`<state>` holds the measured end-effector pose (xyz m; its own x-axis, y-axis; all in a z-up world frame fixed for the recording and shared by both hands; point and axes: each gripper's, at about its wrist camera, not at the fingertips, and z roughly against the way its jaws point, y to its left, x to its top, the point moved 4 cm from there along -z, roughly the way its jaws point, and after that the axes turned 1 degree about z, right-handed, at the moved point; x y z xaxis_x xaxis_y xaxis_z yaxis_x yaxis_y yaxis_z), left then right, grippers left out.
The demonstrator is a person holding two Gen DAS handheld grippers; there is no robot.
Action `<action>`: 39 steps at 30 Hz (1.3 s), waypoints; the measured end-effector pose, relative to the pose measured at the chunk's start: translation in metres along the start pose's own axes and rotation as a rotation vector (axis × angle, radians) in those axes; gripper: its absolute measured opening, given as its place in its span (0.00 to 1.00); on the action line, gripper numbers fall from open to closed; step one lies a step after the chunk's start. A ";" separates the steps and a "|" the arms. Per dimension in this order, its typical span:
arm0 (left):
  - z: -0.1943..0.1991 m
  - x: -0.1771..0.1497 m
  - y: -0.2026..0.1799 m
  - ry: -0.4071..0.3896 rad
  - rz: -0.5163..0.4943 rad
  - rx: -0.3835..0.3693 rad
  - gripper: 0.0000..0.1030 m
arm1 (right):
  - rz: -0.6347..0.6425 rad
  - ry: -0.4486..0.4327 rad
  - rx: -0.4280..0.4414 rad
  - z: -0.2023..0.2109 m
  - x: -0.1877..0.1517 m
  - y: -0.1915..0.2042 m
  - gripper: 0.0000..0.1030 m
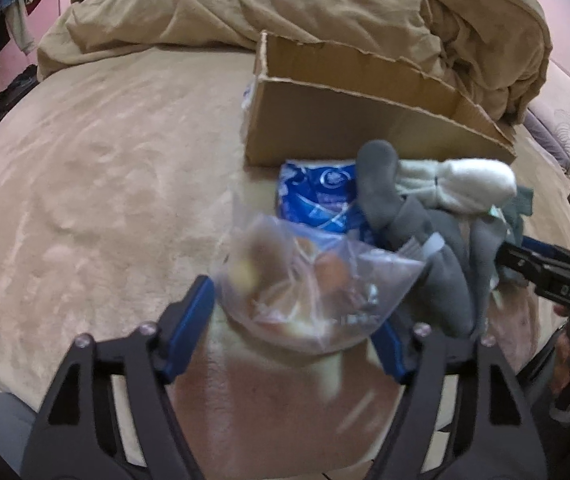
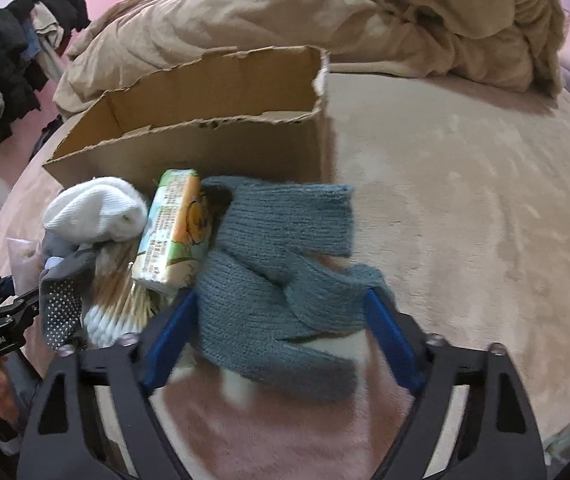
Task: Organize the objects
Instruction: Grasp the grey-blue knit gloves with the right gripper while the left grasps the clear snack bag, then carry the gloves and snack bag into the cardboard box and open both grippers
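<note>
**A:** so where's everything sitting? The torn cardboard box (image 2: pixel 189 140) is seen on the beige plush blanket (image 1: pixel 105 168), open top, ragged edges, with a crumpled tan duvet (image 1: pixel 285 4) piled behind it. Right in front of the box a heap of stuff is stacked: a white sock bundle (image 2: pixel 97 210), a tissue pack with a cartoon print (image 2: pixel 171 228) leaned beside it, a bunch of cotton swabs (image 2: pixel 125 296) under that, and a grey sock with grip dots (image 2: pixel 59 308) at the near left edge

**B:** and the grippers? The left gripper (image 1: pixel 289 328) is spread wide, and a clear plastic bag (image 1: pixel 309 288) with something orange-brown inside is framed between its blue fingers (image 1: pixel 191 320). It's blurred, so whether the bag is actually touched can't be told. A blue-and-white pouch (image 1: pixel 317 196) is seen just past the bag, against the box wall, partly covered by a grey sock (image 1: pixel 385 196)

**A:** right one? The right gripper (image 2: pixel 281 336) is also held wide open, with a teal knitted piece (image 2: pixel 281 272) lying between the fingers, folded over itself. No squeeze on it is visible. Dark clothes (image 2: pixel 9 60) are hung at the far left by the pink wall
</note>
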<state>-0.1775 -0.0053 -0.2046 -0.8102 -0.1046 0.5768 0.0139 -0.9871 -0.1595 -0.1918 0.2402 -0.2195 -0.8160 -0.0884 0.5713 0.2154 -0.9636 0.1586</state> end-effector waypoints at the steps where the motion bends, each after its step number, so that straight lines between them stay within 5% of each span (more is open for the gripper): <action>1: 0.002 0.000 0.000 -0.006 0.004 -0.007 0.65 | 0.006 -0.003 0.017 0.000 -0.001 0.003 0.69; 3: 0.009 -0.001 0.000 -0.019 0.009 -0.008 0.62 | 0.022 -0.006 0.040 0.001 -0.001 0.008 0.50; 9: 0.032 -0.001 -0.003 -0.055 0.020 -0.012 0.58 | 0.039 -0.029 0.048 0.007 -0.001 0.014 0.37; 23: 0.118 0.026 -0.028 -0.173 -0.005 -0.061 0.58 | 0.042 -0.161 0.039 0.098 0.015 0.015 0.37; 39: 0.128 0.096 -0.065 -0.247 -0.042 -0.121 0.58 | 0.071 -0.307 0.044 0.138 0.075 0.019 0.37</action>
<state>-0.1810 0.0332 -0.0360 -0.6410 -0.1048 0.7603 -0.0990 -0.9711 -0.2174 -0.1752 0.2505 -0.0621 -0.5992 -0.0680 0.7977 0.2940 -0.9455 0.1402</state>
